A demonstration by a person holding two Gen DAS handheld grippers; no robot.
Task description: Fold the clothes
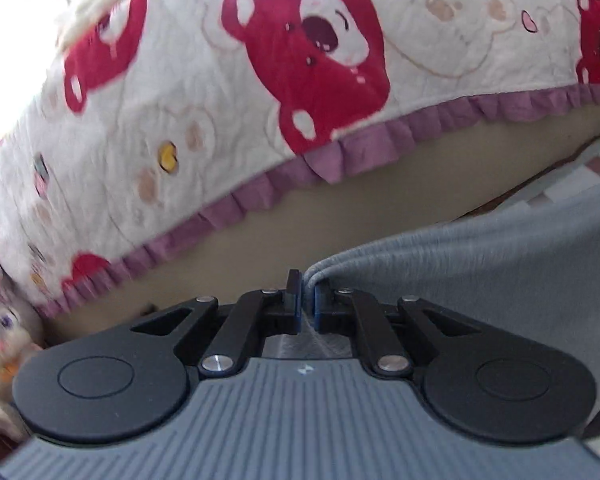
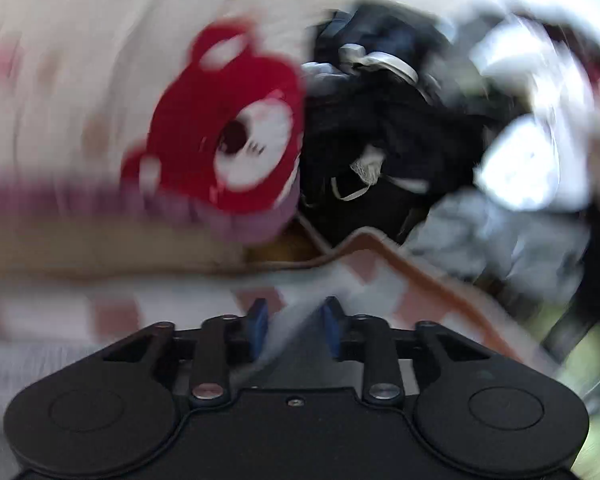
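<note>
My left gripper (image 1: 308,294) is shut on a folded edge of a grey garment (image 1: 500,264), which hangs away to the right of the fingers. My right gripper (image 2: 296,320) shows in a blurred right wrist view with its blue pads (image 2: 260,316) apart; grey cloth (image 2: 288,320) runs up between them, and I cannot tell whether they grip it. A pile of dark and pale clothes (image 2: 400,140) lies ahead of the right gripper.
A white quilt with red bears (image 1: 260,80) and a purple frill (image 1: 380,136) covers the bed ahead; it also shows in the right wrist view (image 2: 220,140). A pink-and-white checked blanket with a brown border (image 2: 400,276) lies under the right gripper. A plush toy (image 1: 4,328) sits at far left.
</note>
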